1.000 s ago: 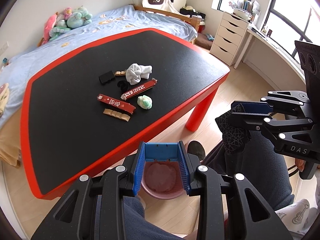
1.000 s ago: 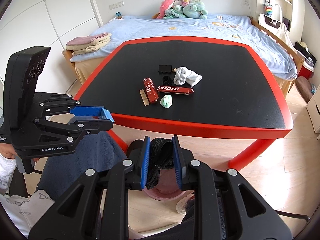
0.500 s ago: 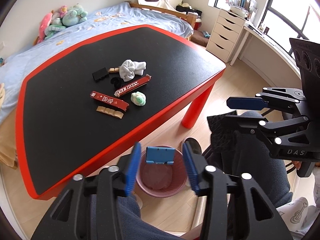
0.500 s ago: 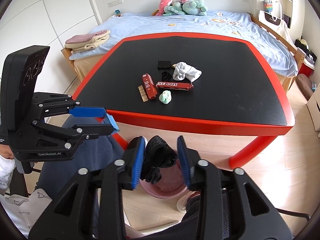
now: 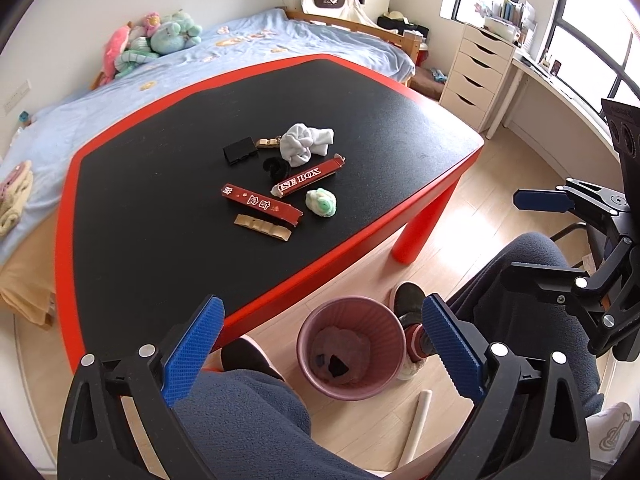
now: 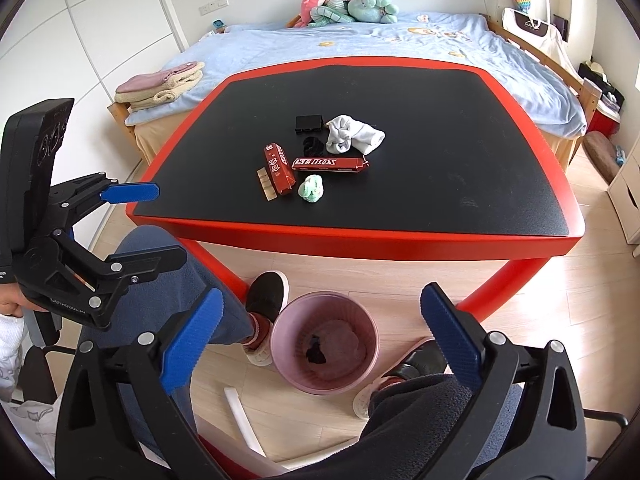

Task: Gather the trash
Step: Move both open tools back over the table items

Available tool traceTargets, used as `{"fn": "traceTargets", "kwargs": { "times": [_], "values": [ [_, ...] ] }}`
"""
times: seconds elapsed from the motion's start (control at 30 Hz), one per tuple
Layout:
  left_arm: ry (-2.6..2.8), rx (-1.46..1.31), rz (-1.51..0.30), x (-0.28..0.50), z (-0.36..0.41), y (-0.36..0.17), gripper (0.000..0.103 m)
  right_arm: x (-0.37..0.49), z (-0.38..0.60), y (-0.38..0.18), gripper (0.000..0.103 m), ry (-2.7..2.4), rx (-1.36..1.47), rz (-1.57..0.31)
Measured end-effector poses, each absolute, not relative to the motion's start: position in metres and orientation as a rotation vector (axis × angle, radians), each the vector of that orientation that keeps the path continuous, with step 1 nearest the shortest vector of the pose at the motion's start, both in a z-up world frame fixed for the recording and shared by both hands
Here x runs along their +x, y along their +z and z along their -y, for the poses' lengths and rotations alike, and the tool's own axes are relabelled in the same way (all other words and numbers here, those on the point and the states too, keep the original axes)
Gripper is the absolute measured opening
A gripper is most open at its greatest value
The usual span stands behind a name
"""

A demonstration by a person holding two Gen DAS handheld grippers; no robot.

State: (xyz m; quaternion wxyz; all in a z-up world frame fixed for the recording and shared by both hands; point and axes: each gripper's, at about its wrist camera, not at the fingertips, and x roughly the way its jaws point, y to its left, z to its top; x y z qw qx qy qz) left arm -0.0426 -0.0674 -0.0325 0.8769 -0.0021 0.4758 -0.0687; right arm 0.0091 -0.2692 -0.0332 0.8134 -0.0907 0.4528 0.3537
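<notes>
Hovering over the pink bin, my left gripper and right gripper both hang with jaws spread wide, empty. Dark scraps lie inside the bin, on the floor between my shoes. On the red-edged table sit two red boxes, a white cloth and a green wad, well apart from either tool.

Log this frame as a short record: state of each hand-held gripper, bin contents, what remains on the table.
left hand-held gripper: open, empty, above the bin
right hand-held gripper: open, empty, above the bin
bin: ribbed pink plastic wastebasket on the floor, holding dark scraps
table: red-rimmed black table
remaining: two red cardboard boxes, white crumpled cloth, green-white wad, tan strip, small black box
</notes>
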Motion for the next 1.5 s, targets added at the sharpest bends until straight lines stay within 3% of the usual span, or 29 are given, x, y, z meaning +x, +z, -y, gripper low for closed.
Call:
{"fn": "traceTargets", "kwargs": {
  "times": [1.5],
  "values": [
    [-0.149, -0.007, -0.978, 0.008, 0.022, -0.026, 0.095, 0.052, 0.228, -0.029, 0.098, 0.798, -0.256, -0.959]
  ]
}}
